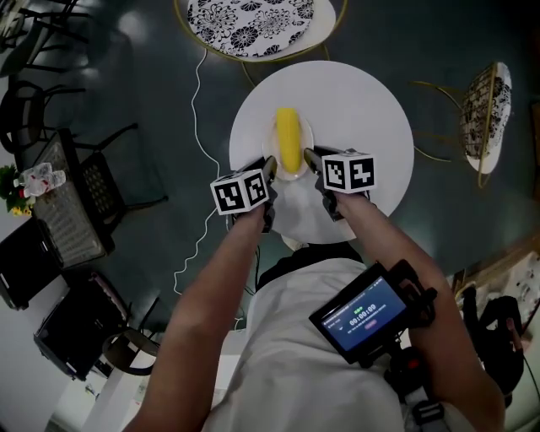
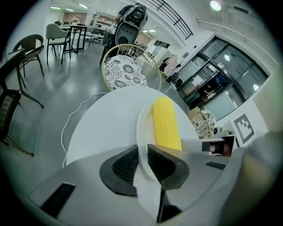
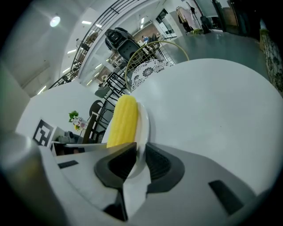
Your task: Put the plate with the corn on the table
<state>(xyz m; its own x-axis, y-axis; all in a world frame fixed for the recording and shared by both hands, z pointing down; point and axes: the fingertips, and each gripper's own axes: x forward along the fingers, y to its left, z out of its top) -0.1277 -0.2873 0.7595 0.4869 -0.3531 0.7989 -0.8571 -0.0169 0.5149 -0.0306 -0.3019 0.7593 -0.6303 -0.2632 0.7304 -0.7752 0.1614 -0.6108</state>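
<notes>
- Currently you are clamping the left gripper onto the rim of the plate, on the side facing the left edge of the table; its 2 jaws are pinching the white rim between them.
- You are squeezing the right gripper shut on the opposite rim, likewise.
- The corn, 1 yellow cob, is lying lengthwise on the plate, which is sitting over the table's middle, slightly toward its near edge.
- Whether the plate is touching the table is not showing clearly.
- 1 patterned chair is standing just past the table's far edge.
</notes>
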